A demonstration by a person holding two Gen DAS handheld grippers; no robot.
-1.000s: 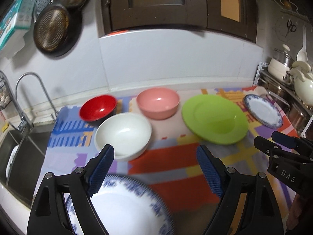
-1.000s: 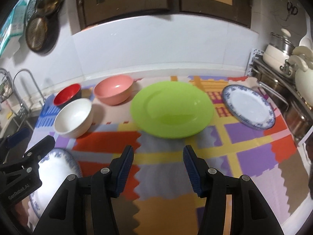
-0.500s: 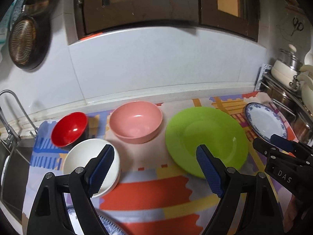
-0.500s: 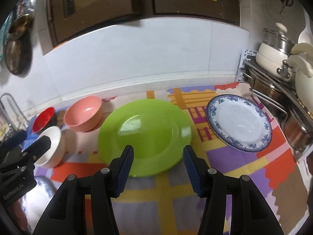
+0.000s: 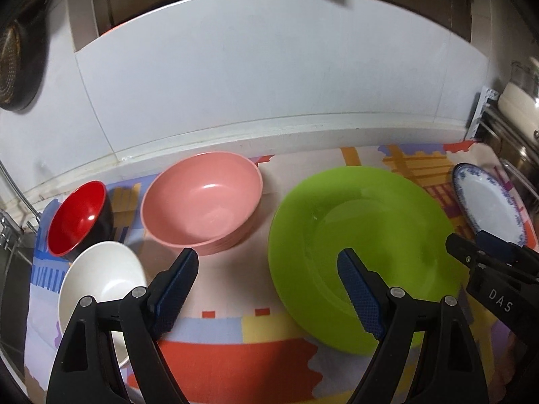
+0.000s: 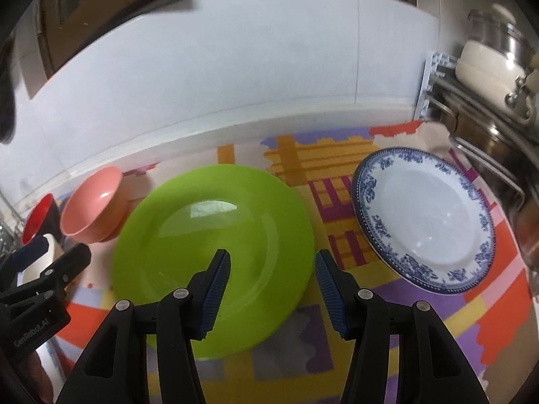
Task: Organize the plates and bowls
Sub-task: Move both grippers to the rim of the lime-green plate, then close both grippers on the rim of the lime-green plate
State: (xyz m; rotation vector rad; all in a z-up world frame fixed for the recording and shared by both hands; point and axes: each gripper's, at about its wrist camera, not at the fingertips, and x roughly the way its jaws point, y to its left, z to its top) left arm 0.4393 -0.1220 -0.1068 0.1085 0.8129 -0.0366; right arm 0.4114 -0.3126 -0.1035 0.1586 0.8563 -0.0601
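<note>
Underneath everything, a patchwork mat [image 6: 448, 313] of orange, purple and yellow blocks covers the counter [image 5: 235, 134], which runs along a white tiled wall. Taking the green plate [image 6: 215, 235] as the landmark: it lies flat near the middle of the mat and is the widest dish there. To its right, just beside but apart from it, lies the blue-patterned plate [image 6: 424, 219], white with a blue floral rim. To the green plate's left stands the pink bowl [image 5: 202, 202], upright, near the wall. Further left from the plate, past the pink bowl, sit the white bowl [image 5: 101, 276] and the smaller red bowl [image 5: 77, 215], black outside, close together.

Above the green plate's near edge hang the right tongs [image 6: 273, 269], about half open, nothing between the blue pads. The left tongs [image 5: 266, 276] are spread wide and empty, one finger over the plate's left part, the other toward the white bowl.
</note>
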